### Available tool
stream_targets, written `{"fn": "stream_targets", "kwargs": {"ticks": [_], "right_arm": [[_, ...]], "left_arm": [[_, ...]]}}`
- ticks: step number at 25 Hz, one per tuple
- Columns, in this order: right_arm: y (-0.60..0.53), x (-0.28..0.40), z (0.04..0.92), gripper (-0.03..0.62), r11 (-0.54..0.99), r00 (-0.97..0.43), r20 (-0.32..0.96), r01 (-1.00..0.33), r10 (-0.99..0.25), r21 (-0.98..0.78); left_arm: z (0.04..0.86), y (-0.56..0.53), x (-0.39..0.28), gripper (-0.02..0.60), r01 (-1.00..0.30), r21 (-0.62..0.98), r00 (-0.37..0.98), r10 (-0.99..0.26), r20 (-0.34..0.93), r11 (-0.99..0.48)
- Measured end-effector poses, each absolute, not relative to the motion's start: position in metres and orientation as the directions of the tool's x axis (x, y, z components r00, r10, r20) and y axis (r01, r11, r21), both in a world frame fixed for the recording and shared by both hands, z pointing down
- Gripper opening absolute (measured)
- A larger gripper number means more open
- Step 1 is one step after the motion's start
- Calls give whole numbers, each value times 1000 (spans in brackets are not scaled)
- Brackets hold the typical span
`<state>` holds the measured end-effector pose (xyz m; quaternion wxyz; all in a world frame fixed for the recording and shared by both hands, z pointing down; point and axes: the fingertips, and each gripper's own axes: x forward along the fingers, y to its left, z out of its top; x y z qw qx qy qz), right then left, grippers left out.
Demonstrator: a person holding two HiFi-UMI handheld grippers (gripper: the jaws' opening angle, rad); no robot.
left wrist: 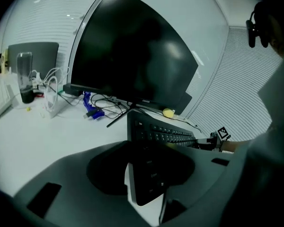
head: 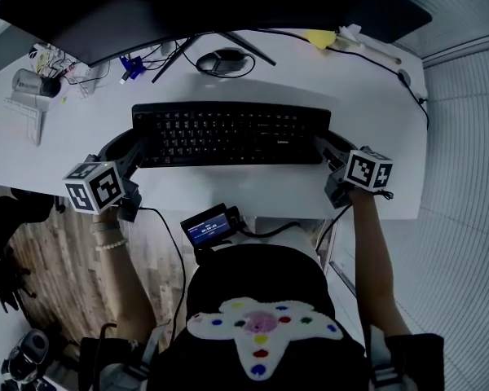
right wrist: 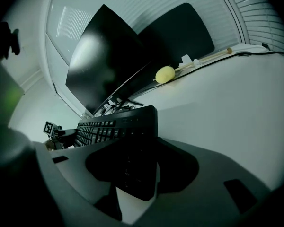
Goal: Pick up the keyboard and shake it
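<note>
Steep downward look onto a white surface (head: 367, 96), with a black keyboard (head: 228, 133) set crosswise at its middle, long edge toward the seated person.

Left claw (head: 133, 155) clamped on the keyboard's left end. Right claw (head: 330, 151) clamped on its right end. Both reach in at a slant from the near corners.

In the left gripper view, the keyboard's short end wedged between two grey jaws, both pressing on it, key rows running away toward the far claw. In the right gripper view, the same picture mirrored: opposite end caught between the jaws, white surface showing underneath. Touching the surface or raised just above it: impossible to tell.

Left marker cube (head: 94, 186) and right marker cube (head: 368, 169), black-and-white squares on each face, hanging past the near edge of the surface.

Behind the keyboard, a wide dark monitor (head: 147, 6) on a splayed stand. Just beyond the keys, a black mouse (head: 224, 59) inside a loop of cable. Near the far right, a yellow rounded object (head: 319, 37), next to a cable running along the back edge. At far left, blue connectors (head: 130, 65) among tangled white cables.

Below the near edge, a small device (head: 208, 226) with a lit screen, close to the person's lap.
</note>
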<state>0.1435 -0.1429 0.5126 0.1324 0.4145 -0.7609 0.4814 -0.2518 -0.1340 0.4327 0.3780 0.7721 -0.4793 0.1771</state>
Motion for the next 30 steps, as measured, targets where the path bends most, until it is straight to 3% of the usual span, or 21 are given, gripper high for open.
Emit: {"fn": "stream_targets", "kwargs": {"ticks": [18,30], "right_arm": [[-177,101,467,195,395,-724,161,-532,-671,-749],[-176,94,455,193,486,-731,-84,-358,-677,-797]], "left_arm": [[261,-135,-244,155,-942,-43,263,-812,521,-333],[180,-101,-197,155,-902,-295,174,-891,420,-315]]}}
